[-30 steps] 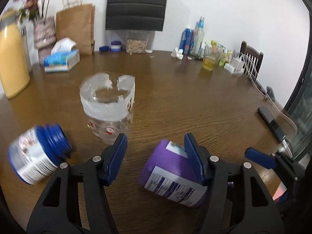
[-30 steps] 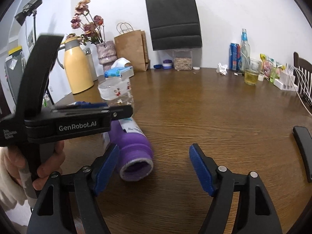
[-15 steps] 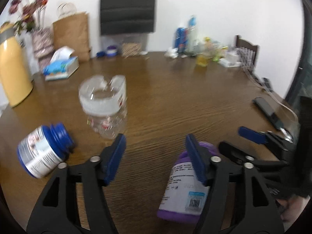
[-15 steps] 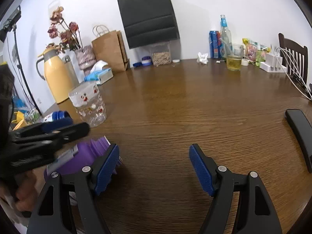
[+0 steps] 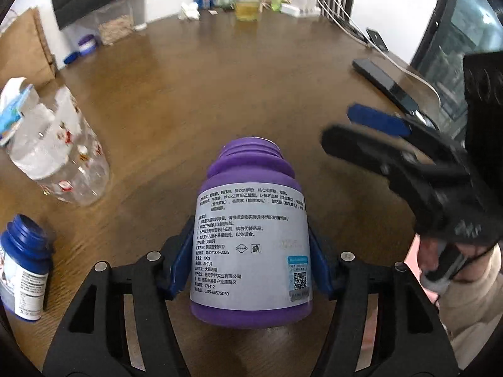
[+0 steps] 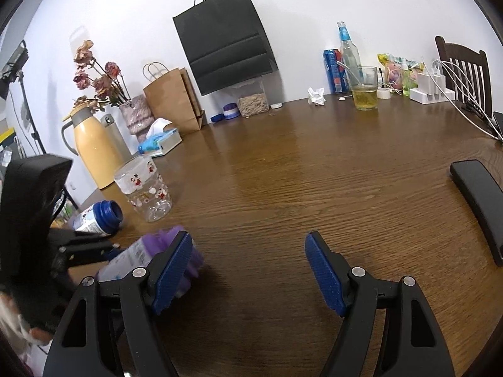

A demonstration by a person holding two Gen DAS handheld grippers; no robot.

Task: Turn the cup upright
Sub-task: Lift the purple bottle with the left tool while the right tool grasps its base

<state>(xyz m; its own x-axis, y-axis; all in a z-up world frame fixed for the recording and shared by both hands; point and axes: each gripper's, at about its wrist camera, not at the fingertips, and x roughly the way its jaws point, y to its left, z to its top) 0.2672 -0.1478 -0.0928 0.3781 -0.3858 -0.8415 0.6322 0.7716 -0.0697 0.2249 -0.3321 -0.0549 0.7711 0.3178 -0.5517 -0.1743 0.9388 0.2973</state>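
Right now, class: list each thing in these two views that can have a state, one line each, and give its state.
Purple bottle: uncapped, clamped, neck pointing away.
Left gripper: shut on the purple bottle.
Right gripper: open, holding nothing.
Blue-necked bottle: uncapped, lying on its side.
Clear printed jar: standing, lidless.
Drinking glass: upright, partly filled with yellow liquid.

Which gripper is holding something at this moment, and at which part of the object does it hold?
The left gripper holds the purple bottle by the sides of its labelled body, below the neck. The right gripper is open and holds nothing.
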